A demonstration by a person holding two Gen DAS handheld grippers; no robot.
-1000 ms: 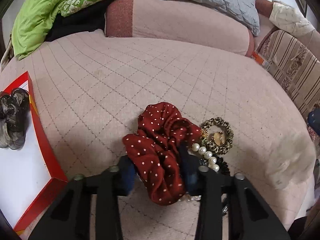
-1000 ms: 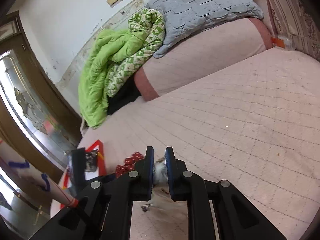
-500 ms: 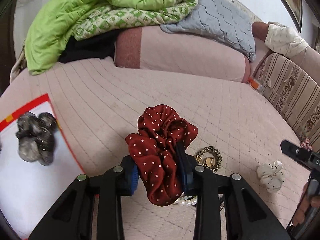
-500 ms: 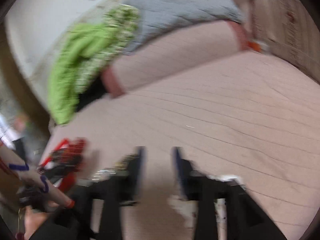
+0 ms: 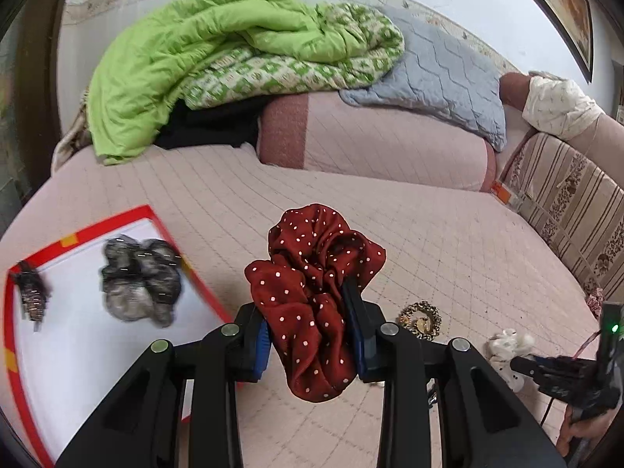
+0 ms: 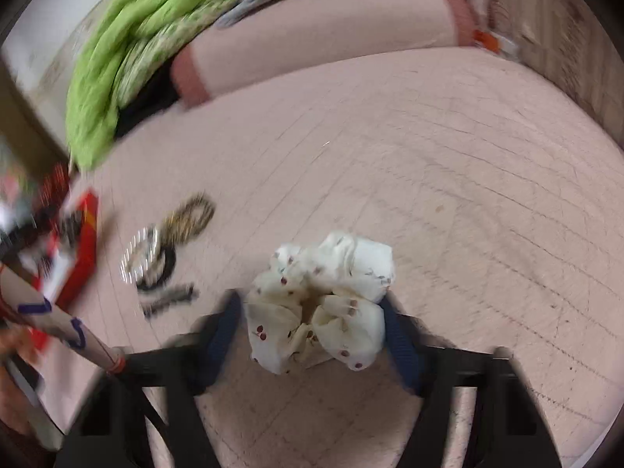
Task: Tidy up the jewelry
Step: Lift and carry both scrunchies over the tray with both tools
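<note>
While pinched in left claw [image 5: 312, 341], crumpled polka-dot scrunchie [image 5: 314, 296] bulges.

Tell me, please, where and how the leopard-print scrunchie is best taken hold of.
Pinch the puffy fabric band of the leopard-print scrunchie across its far arc, coming straight down from above. It lies flat on the bedspread, so a level approach from the side would probably catch little.

left gripper [image 5: 310, 345]: black frame, blue pads, silver screws | right gripper [image 6: 314, 335]: black, blue pads
</note>
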